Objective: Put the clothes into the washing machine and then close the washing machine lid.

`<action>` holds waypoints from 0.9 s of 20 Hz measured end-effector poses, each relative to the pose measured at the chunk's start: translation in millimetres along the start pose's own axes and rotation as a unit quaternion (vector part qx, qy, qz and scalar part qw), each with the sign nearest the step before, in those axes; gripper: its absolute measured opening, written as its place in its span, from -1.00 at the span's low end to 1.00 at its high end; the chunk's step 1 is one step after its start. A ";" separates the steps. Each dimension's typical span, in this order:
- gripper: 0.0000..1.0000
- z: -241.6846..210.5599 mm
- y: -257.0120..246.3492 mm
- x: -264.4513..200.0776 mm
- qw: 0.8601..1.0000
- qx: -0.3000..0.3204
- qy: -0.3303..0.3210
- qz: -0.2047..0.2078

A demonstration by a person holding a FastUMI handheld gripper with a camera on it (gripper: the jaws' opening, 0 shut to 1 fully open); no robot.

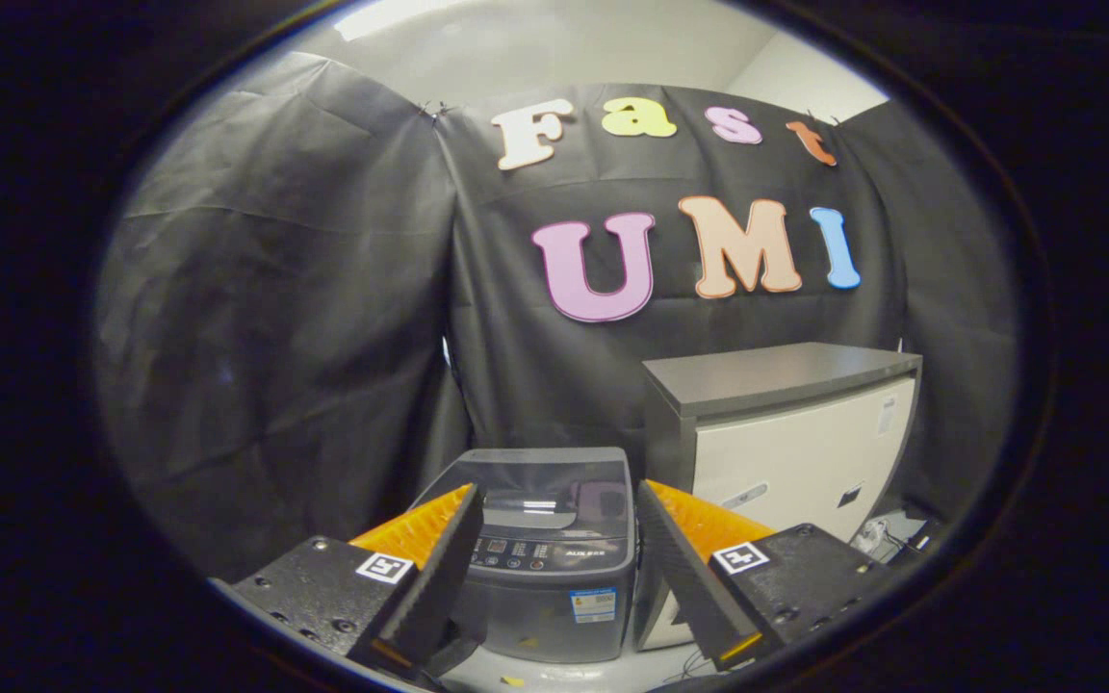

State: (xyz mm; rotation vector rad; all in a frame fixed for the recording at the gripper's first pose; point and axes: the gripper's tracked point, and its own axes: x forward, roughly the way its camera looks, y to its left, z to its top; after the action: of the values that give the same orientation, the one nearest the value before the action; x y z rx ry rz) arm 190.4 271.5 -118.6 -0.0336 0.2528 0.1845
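A small grey top-loading washing machine (pixel 545 558) stands on the floor straight ahead, beyond my fingers and framed by the gap between them. Its glossy dark lid (pixel 535 481) lies flat and shut on top, with a control panel (pixel 540 553) along the front edge. My gripper (pixel 556 500) hangs above and in front of the machine, fingers spread wide apart with nothing between them.
A white cabinet with a dark grey top (pixel 786 423) stands right beside the machine, on its right. Cables and a plug strip (pixel 887 534) lie on the floor past the cabinet. Black cloth walls close in behind and to the left.
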 end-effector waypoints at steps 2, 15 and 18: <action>0.95 11.6 -7.4 -14.5 1.000 -0.007 -0.010 -0.003; 0.94 66.2 -71.6 -84.7 0.995 0.048 -0.086 -0.016; 0.93 63.6 -72.9 -83.9 0.995 0.062 -0.080 -0.009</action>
State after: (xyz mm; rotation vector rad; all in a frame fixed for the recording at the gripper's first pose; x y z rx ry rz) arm 139.7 188.6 -35.2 0.1020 0.1032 0.1533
